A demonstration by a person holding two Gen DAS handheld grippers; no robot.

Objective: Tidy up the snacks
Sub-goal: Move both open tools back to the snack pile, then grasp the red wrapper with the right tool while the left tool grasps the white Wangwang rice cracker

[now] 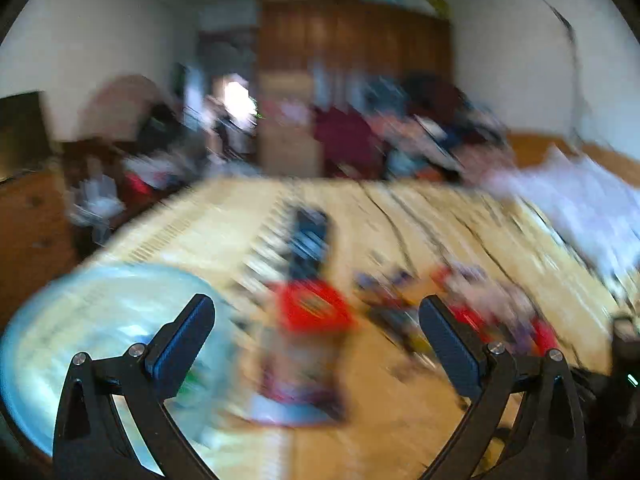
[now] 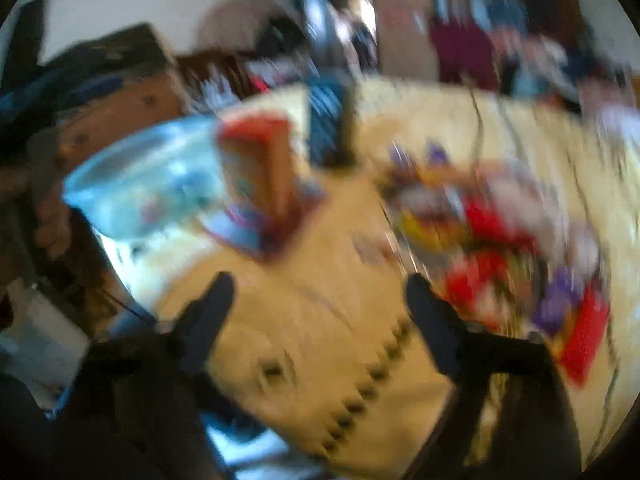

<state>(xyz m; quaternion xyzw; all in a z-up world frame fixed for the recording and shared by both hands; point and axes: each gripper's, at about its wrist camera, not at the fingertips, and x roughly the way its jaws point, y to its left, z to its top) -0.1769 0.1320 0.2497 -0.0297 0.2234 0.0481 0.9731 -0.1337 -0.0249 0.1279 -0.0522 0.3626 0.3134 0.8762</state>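
Observation:
Both views are heavily motion-blurred. A clear glass bowl (image 1: pixel 92 332) (image 2: pixel 140 176) sits at the left of a yellow-covered table (image 1: pixel 400 208). A red-topped snack box (image 1: pixel 312 320) (image 2: pixel 260 168) stands just right of the bowl. A pile of red, yellow and purple snack packets (image 1: pixel 480 304) (image 2: pixel 500 232) lies to the right. My left gripper (image 1: pixel 316 312) is open and empty, above the table in front of the box. My right gripper (image 2: pixel 320 292) is open and empty, over bare cloth left of the packet pile.
A dark upright object (image 1: pixel 308 236) (image 2: pixel 328 120) stands behind the box. A white pillow-like thing (image 1: pixel 580 204) lies at the far right. A wooden wardrobe (image 1: pixel 352 40) and cluttered furniture fill the background. A wooden dresser (image 1: pixel 28 220) stands left of the table.

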